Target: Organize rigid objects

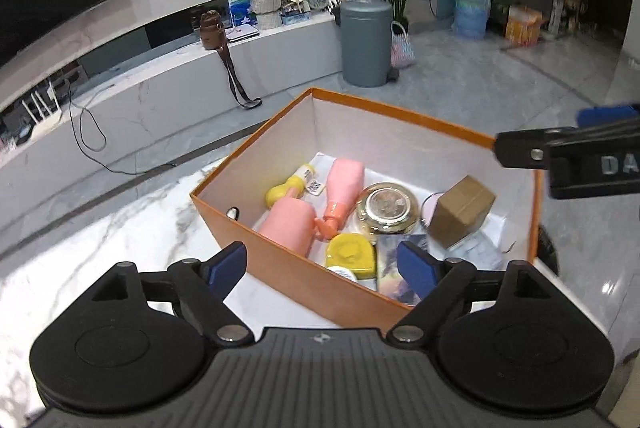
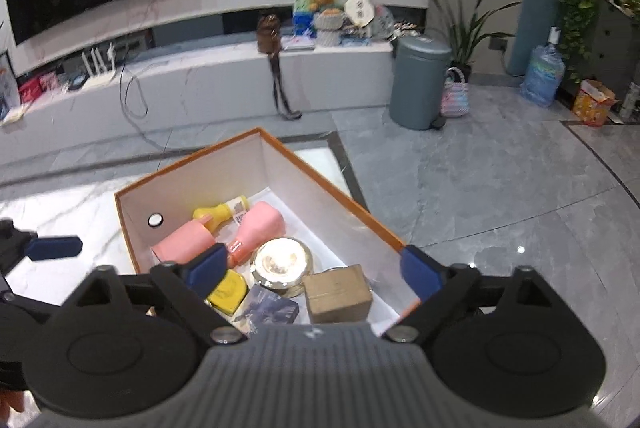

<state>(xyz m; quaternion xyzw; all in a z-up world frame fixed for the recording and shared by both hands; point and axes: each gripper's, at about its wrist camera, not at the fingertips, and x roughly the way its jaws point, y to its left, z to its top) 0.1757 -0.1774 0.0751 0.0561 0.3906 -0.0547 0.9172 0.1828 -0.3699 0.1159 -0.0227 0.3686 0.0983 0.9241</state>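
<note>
A white, grey-veined marble desk [image 1: 100, 240] carries an orange cardboard box [image 1: 280, 260] with plain white inner walls — open-topped, rectangular, sharp-cornered. A small round silver fitting [image 2: 155, 220] sits on the inside of its left wall.

Inside, from the left, lies a smooth pink plastic cylinder [image 1: 286, 224], and behind it a small yellow bottle [image 1: 290, 185] with a bulbous cap and a printed label. Next to these a second pink bottle [image 1: 344, 187] lies on its side, its darker ribbed neck pointing toward the near wall. In front sits a rounded yellow case [image 1: 351, 254], glossy and moulded. Toward the middle rests a round jar with a shiny gold-and-silver metallic lid [image 1: 386, 205], and below it a flat dark card pack [image 1: 400, 268] with a printed, slightly iridescent face. Furthest right, a matt brown cardboard cube [image 1: 460, 216] sits tilted on one edge, over crinkled clear plastic.

The left gripper [image 1: 322, 266] is angled down at the box's near wall, its blue-padded fingers [image 1: 226, 264] spread wide with nothing between them; one pad is over the desk, the other over the box interior. The right gripper [image 2: 312, 270] is likewise tilted down over the box's near right part — jaws wide apart and empty, the brown cube and metallic jar in view between its pads without contact. Its black finger also enters the left wrist view from the right edge, above the box's far right rim.
</note>
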